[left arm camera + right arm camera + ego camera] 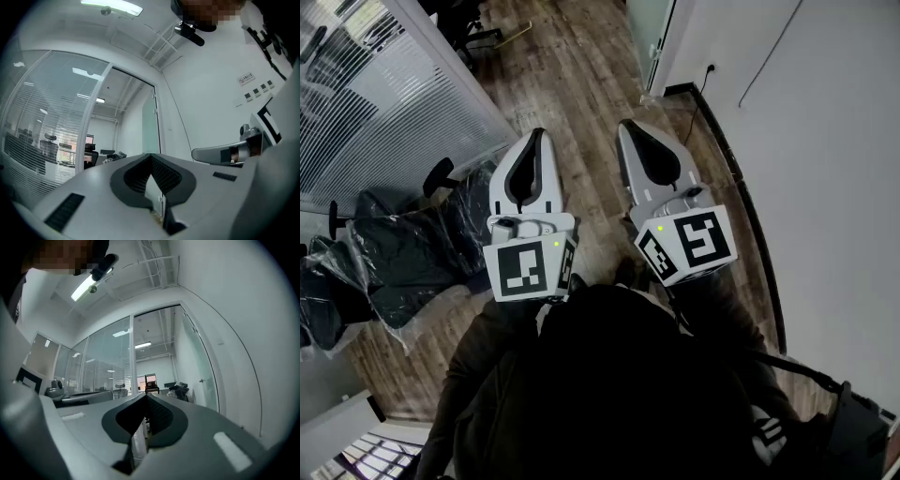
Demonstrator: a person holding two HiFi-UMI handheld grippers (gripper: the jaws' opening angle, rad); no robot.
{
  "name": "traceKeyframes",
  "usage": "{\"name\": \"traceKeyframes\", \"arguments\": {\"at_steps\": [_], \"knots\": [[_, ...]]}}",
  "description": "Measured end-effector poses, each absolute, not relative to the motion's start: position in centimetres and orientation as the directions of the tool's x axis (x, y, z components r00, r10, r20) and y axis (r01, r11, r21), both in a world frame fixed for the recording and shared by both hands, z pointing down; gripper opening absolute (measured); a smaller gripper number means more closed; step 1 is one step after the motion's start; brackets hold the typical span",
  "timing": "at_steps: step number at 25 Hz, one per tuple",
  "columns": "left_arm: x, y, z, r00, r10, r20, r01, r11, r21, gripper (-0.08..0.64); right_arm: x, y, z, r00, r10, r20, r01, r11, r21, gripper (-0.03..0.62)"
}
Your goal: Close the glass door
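Head view showed two grippers over the wood floor (572, 84): left gripper (537, 136) and right gripper (626, 127), each with jaws pressed together and holding nothing. One glass door (649, 33) stood ahead beside the white wall (825, 141), well apart from both.

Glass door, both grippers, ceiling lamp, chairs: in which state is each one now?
Glass door: open, swung back toward the wall.
Left gripper: shut, holding nothing.
Right gripper: shut, holding nothing.
Ceiling lamp: lit.
Chairs: wrapped in plastic film.
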State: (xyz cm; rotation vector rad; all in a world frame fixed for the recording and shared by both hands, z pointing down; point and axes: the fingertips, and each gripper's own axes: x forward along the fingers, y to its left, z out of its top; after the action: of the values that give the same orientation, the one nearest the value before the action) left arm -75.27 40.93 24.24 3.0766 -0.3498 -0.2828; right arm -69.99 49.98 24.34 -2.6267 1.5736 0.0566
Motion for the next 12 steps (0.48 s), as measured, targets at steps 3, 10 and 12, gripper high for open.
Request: {"name": "traceKeyframes", "arguments": {"at_steps": [3,10,12], "knots": [[-74.6,41.5,24.5,0.958,-0.227,-0.176,-0.221,-0.974,0.052,-0.003,-69.3,50.6,24.6,0.471,-0.879,-0.073,-0.882,-0.468,-0.049,0.000],[-73.0,42.8,25.1,0.952,-0.253,-0.174,-0.245,-0.967,0.067,-0.003,-67.4,51.8,25.4,0.454,-0.889,-0.055,-0.891,-0.452,-0.050,0.001],[-72.4,43.2,25.4,0.949,-0.264,-0.172,-0.255,-0.964,0.074,-0.003,-66.6,52.1,25.6,0.447,-0.893,-0.057,-0.894,-0.444,-0.058,0.002]]}}
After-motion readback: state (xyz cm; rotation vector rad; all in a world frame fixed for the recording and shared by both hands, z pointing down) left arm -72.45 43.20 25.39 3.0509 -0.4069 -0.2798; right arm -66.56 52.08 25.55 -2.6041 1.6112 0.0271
